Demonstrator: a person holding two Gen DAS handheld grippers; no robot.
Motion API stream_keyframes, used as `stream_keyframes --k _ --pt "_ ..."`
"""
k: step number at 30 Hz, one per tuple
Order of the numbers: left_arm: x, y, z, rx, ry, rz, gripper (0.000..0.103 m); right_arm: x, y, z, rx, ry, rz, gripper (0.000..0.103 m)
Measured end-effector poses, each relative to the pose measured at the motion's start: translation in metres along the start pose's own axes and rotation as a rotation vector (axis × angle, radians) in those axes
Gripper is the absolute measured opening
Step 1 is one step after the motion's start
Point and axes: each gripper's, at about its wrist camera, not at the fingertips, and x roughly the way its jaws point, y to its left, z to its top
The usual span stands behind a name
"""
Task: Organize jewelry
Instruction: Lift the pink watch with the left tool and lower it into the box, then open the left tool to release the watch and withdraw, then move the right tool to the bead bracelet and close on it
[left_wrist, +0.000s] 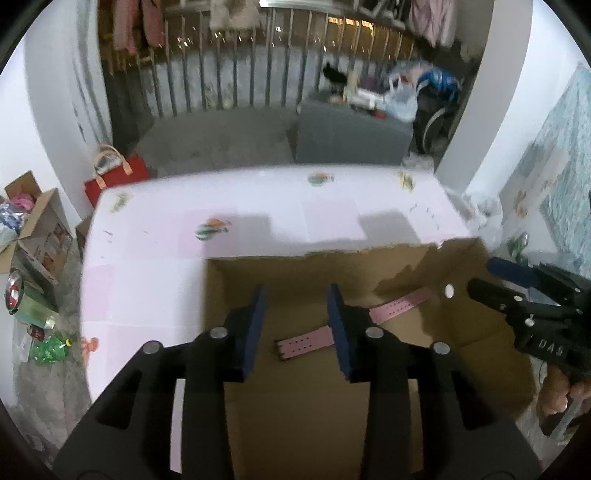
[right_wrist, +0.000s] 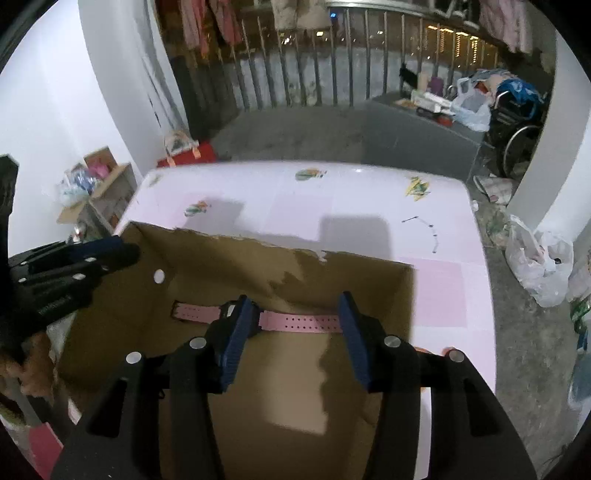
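A pink perforated watch strap lies on the floor of an open cardboard box, partly hidden behind my left gripper's right finger. My left gripper is open and empty above the box, over the strap. In the right wrist view the same strap and its dark watch case lie across the box. My right gripper is open and empty just above the strap. A thin dark necklace chain lies on the pink table to the right of the box.
The box stands on a pale pink table with small colourful prints. The right gripper shows at the left view's right edge. Boxes and bottles clutter the floor on the left, plastic bags on the right. A railing runs behind.
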Motion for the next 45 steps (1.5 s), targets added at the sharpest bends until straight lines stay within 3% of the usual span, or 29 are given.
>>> stream_keyframes --k 7,10,12,16,20,25,30,45 --pt "-0.1 0.032 -0.051 -0.043 -0.189 0.068 0.043 -0.082 0.014 -0.053 -0.056 -0.181 0.151 0.048" --pt "-0.129 0.044 -0.087 -0.081 -0.235 0.103 0.043 -0.095 0.028 -0.088 -0.093 -0.192 0.222 0.047" --pt "-0.137 0.048 -0.118 -0.113 -0.239 0.121 0.043 -0.091 0.039 -0.11 -0.101 -0.156 0.271 0.039" --pt "-0.116 0.043 -0.167 -0.131 -0.152 0.108 0.043 -0.055 0.067 -0.153 -0.105 -0.016 0.335 0.03" --pt "-0.071 0.028 -0.199 -0.115 -0.053 0.114 0.043 -0.022 0.076 -0.174 -0.044 0.089 0.355 0.028" --pt "-0.027 0.019 -0.22 -0.114 0.016 0.17 0.043 -0.007 0.083 -0.181 -0.056 0.142 0.332 0.028" --pt "-0.012 0.018 -0.235 -0.094 0.021 0.238 0.045 -0.001 0.09 -0.179 -0.089 0.203 0.303 0.028" --pt "-0.026 0.021 -0.252 -0.085 -0.008 0.302 0.045 -0.015 0.117 -0.175 -0.106 0.189 0.257 0.028"
